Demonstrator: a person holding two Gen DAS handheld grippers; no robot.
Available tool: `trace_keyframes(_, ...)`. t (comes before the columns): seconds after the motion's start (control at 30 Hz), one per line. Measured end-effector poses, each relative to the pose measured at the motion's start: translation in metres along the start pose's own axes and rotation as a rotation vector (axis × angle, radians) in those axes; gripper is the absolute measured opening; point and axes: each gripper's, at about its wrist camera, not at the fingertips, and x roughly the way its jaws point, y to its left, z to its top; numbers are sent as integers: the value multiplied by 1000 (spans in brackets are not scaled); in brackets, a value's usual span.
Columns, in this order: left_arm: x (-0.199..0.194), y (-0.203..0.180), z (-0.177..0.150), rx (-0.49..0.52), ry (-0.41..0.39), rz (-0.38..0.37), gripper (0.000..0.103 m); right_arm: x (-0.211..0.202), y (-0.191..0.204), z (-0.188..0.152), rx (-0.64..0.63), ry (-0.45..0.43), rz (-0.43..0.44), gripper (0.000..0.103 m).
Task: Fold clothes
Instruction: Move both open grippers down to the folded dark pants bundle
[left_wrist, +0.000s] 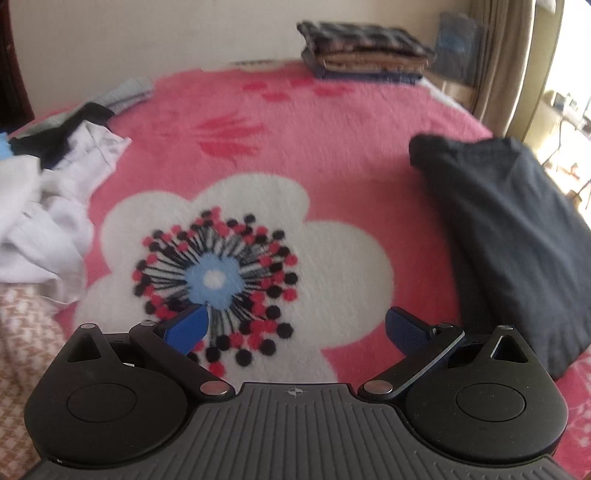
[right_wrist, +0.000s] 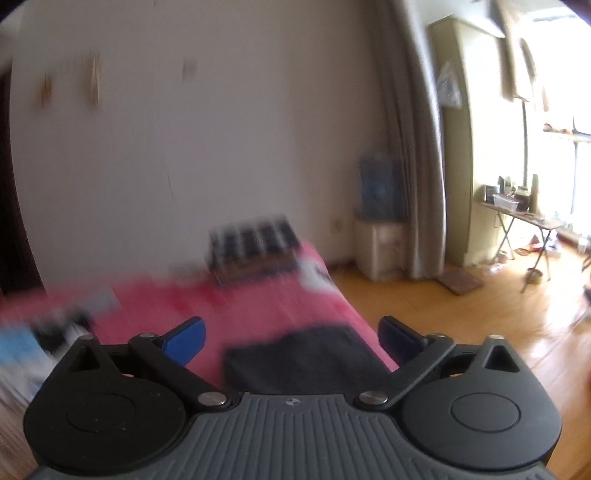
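Observation:
A folded dark grey garment (left_wrist: 506, 229) lies on the right side of the pink flowered blanket (left_wrist: 295, 122); it also shows in the right wrist view (right_wrist: 303, 358), blurred. A loose heap of white, black and light blue clothes (left_wrist: 48, 195) lies at the left. My left gripper (left_wrist: 295, 328) is open and empty above the white flower. My right gripper (right_wrist: 291, 339) is open and empty, raised over the dark garment and pointing toward the wall.
A stack of folded checked and brown clothes (left_wrist: 365, 48) sits at the far end of the bed, also in the right wrist view (right_wrist: 255, 251). A brown patterned cloth (left_wrist: 22, 332) lies at the near left. Wooden floor (right_wrist: 480, 314), curtain and folding table stand to the right.

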Motion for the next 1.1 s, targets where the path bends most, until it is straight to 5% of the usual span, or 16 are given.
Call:
trace_keyframes(0.2,15,-6,-7,20,45,17,103,109,3,-47,-97,195,5,75)
trace_keyframes(0.37,15,-8,-10,27,37,26,103,162,8,-81,-132,317,33,57)
trace_keyframes(0.57,14,-3,-9,28,13,8,103,191,5,-103,-143,404,67,54)
trace_keyframes(0.83,-12,40,26,-146,-61,-125,103,161,-14,-27,-137,227,183,49)
trace_keyframes(0.97,-21,43,90,-186,-114,-203,103,172,-32,39,-152,142,269,49)
trace_keyframes(1.1,-40,20,157,-103,-172,-175,103,182,-52,98,-171,54,323,49)
